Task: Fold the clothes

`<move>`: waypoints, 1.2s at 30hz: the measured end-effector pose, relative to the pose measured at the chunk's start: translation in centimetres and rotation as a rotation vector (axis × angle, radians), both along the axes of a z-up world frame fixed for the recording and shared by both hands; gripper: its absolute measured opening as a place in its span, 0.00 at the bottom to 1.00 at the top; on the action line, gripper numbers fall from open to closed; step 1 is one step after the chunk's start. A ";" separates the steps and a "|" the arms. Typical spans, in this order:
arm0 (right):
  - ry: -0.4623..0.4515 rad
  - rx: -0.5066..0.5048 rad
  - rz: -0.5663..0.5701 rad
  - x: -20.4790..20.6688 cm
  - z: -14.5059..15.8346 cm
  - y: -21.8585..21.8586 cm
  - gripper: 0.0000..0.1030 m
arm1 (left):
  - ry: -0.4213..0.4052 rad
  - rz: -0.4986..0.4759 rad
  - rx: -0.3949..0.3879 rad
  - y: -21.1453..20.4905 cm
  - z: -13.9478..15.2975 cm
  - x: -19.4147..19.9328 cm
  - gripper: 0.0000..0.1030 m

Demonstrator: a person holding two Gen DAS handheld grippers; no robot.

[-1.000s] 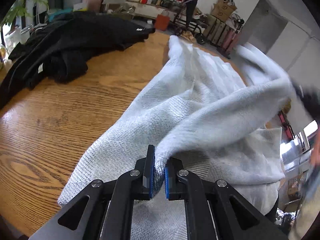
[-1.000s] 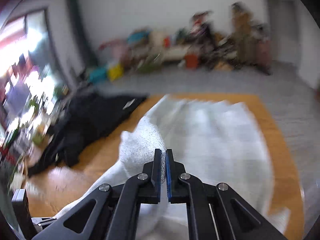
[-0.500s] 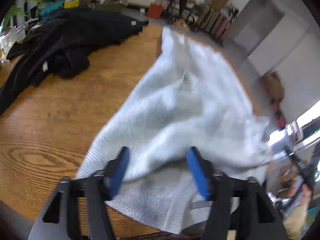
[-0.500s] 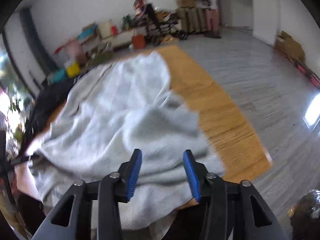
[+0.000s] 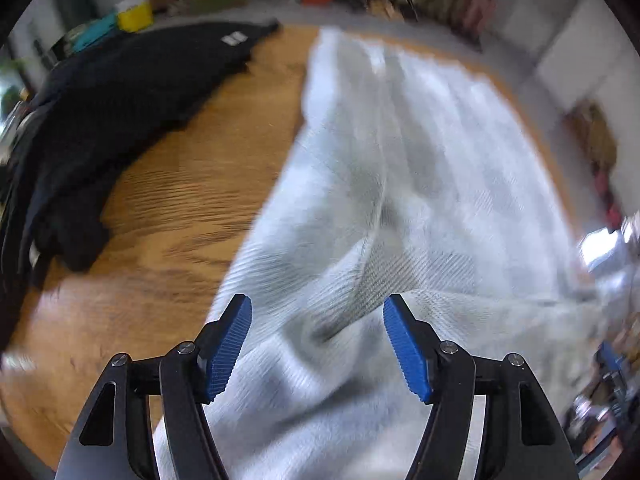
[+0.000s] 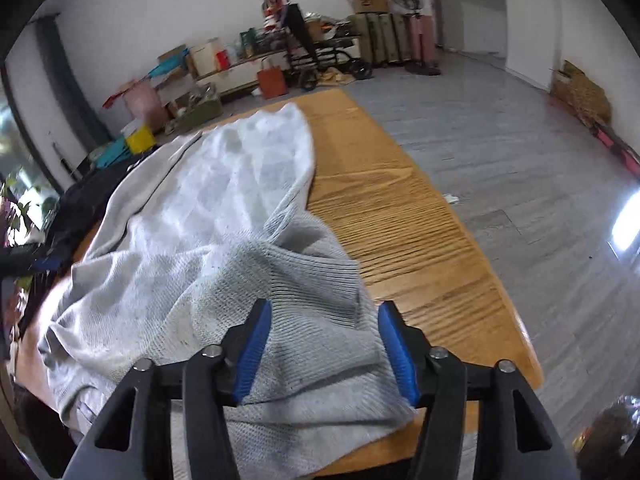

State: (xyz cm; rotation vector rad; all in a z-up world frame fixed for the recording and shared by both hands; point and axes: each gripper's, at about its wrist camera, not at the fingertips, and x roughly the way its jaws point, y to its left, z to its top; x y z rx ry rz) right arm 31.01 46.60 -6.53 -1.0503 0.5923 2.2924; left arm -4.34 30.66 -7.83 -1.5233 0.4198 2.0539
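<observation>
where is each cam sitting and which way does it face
Left wrist: on the left tongs, aimed down at the grey knit sweater, black garment at left; open blue pads show.
Right wrist: on the right tongs, over the sweater's ribbed hem; jaws opening.
Shared: sweater, wooden table, room clutter.

Daylight fills the room, soft and even, with a blown-out window (image 6: 628, 220) glaring at the right edge and its sheen on the grey floor (image 6: 520, 152). The left wrist view smears badly with motion blur; the right stays crisp. Both bulge at the rims, corners black, shadows faint in the sweater (image 6: 224, 240) folds.
</observation>
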 end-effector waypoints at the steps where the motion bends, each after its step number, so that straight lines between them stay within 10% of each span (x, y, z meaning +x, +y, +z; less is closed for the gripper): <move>1: -0.009 -0.005 0.007 -0.5 -0.5 0.0 0.60 | 0.024 -0.016 -0.078 1.1 -0.9 -0.1 0.67; 7: -0.019 -0.024 0.046 -1.5 -2.1 -0.2 0.60 | 0.034 0.052 -0.135 0.0 -1.9 -2.1 0.16; 14: -0.062 -0.015 0.075 -1.8 -3.1 -0.6 0.61 | 0.189 0.152 -0.179 -2.4 0.8 -7.3 0.09; 20: -0.102 -0.023 0.072 -1.6 -4.3 -0.8 0.61 | 0.126 0.180 -0.103 -3.2 -1.0 -9.8 0.09; 24: -0.097 -0.001 0.071 -1.6 -2.9 -1.1 0.61 | 0.056 0.219 0.135 -7.4 1.3 -9.7 0.25; 26: -0.084 0.030 0.076 -1.6 -1.4 -1.3 0.61 | 0.085 0.232 0.210 -9.8 3.1 -8.3 0.63; 31: -0.043 0.084 0.130 -5.6 2.0 -1.5 0.63 | 0.381 0.011 0.081 -14.1 5.7 1.6 0.68; 36: -0.044 -0.002 0.152 -15.7 2.1 -0.5 0.62 | 0.329 -0.043 -0.034 -16.9 1.8 7.0 0.68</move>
